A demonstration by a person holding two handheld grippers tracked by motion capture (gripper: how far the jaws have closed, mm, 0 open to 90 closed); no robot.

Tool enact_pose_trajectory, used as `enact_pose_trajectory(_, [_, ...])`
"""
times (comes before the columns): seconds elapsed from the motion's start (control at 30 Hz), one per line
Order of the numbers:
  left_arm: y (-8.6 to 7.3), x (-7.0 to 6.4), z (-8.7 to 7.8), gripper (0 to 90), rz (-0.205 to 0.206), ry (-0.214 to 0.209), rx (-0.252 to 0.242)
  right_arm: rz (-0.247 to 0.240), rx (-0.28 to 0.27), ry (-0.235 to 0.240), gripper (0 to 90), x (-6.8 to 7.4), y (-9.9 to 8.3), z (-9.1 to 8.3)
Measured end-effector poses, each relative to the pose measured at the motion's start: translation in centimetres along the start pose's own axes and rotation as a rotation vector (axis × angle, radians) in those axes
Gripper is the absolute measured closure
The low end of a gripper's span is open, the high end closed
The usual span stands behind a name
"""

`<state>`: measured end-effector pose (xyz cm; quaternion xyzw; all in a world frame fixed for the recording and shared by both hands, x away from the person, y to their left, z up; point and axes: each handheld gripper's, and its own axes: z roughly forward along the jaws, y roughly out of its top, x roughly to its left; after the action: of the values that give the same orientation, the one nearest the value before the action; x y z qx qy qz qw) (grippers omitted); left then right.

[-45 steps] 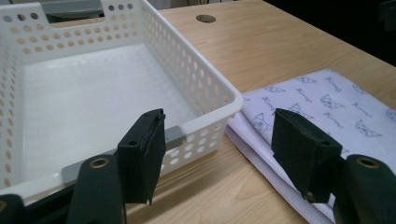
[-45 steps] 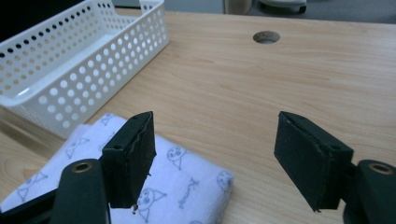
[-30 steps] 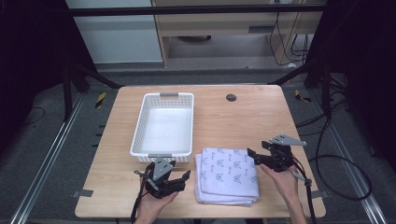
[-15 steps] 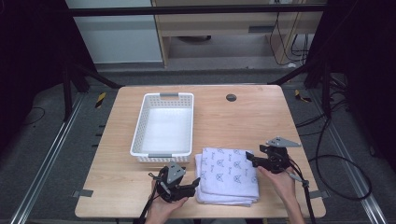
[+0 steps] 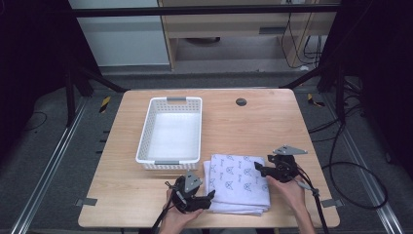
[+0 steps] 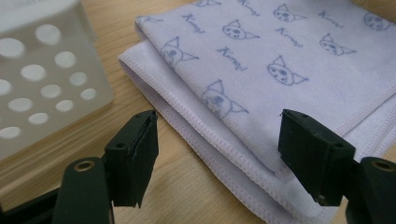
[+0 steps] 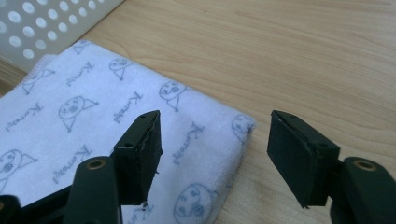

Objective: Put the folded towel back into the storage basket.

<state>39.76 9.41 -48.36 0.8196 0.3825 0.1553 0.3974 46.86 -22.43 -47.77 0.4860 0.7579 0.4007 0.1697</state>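
Since a second ago the left claw (image 5: 210, 197) has slid rightward along the near edge of the desk (image 5: 253, 126) and now sits at the near left corner of the folded towel (image 5: 238, 183), while the right claw (image 5: 257, 168) has eased a little lower and closer to the towel's right edge. The towel, pale lilac with a printed pattern of small cat faces and script, lies flat on the desk just in front of and to the right of the white perforated basket (image 5: 171, 130), close to its near right corner.

In the left gripper view the left claw (image 6: 217, 158) stands wide apart, its two black jaws straddling the stitched corner of the towel (image 6: 280, 60), with the basket's holed wall (image 6: 42, 79) off to the side. In the right gripper view the right claw (image 7: 215, 154) is likewise spread apart, one jaw over the towel (image 7: 93, 130) and the other over bare wood, with the towel's folded corner between them. Neither claw grips anything. A small dark round disc (image 5: 241, 102) sits on the far part of the desk, well apart from the towel.
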Motion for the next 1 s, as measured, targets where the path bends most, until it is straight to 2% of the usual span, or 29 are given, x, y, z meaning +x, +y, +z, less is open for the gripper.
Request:
enact_pose_trajectory(0.37, [-0.5, -0.2, 1.2, 25.9, -0.009, -0.007, 0.032, -0.03, 0.067, 0.009, 39.2, 0.2, -0.4, 1.2])
enact_pose_trajectory(0.57, [-0.6, -0.1, 1.5, 24.1, -0.035, -0.011, 0.044, -0.031, 0.072, 0.007, 38.9, 0.2, -0.6, 1.5])
enact_pose_trajectory(0.7, [-0.7, 0.0, 1.8, 23.1, -0.038, -0.021, 0.048, -0.03, 0.077, 0.007, 38.6, 0.2, -0.7, 1.8])
enact_pose_trajectory(0.87, [-0.7, 0.2, 2.1, 21.2, -0.073, -0.041, 0.052, -0.018, 0.084, 0.007, 38.4, 0.2, -0.7, 2.0])
enact_pose_trajectory(1.0, [-0.7, 0.2, 2.2, 20.7, -0.061, -0.038, 0.048, -0.018, 0.085, 0.007, 38.2, 0.2, -0.7, 2.1])
